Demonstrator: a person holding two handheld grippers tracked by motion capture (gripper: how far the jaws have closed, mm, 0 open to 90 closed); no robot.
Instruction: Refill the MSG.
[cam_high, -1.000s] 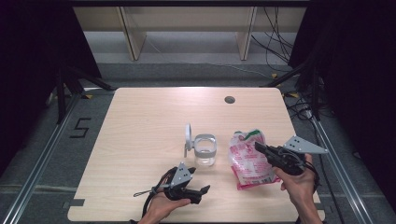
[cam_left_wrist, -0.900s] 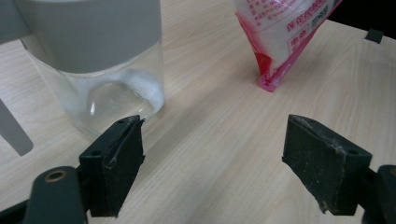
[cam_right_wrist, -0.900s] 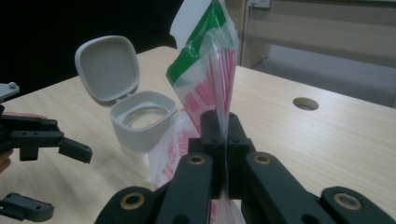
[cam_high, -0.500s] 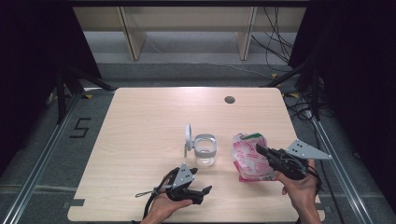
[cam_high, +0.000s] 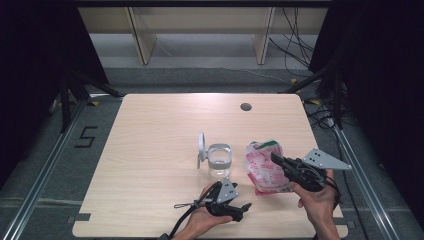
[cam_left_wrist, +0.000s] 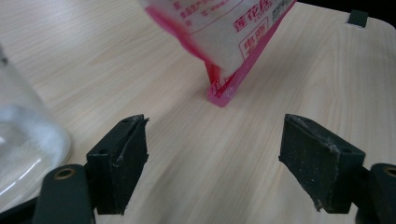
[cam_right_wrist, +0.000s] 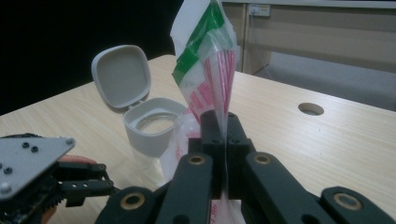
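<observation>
A pink-and-white plastic bag (cam_high: 264, 170) with a green top stands tilted on the table at the right. My right gripper (cam_high: 278, 160) is shut on its thin upper edge; in the right gripper view the film (cam_right_wrist: 208, 60) rises from between the closed jaws (cam_right_wrist: 223, 133). A clear glass jar (cam_high: 219, 160) with a grey collar and its hinged lid (cam_high: 201, 145) flipped up stands left of the bag. My left gripper (cam_high: 243, 210) lies low near the front edge, open, pointing at the bag's bottom corner (cam_left_wrist: 223, 93). Nothing is between its jaws (cam_left_wrist: 214, 156). The jar (cam_left_wrist: 23, 140) is at its left.
The wooden table (cam_high: 160, 135) has a round cable hole (cam_high: 245, 106) at the back right. The left gripper's cable (cam_high: 185, 215) trails toward the front edge. Beyond the table are shelf legs, loose floor cables and dark tripod stands at both sides.
My left gripper has slid to the right along the front of the table, from left of the jar to below it, closer to the bag. The right gripper and bag have stayed put.
</observation>
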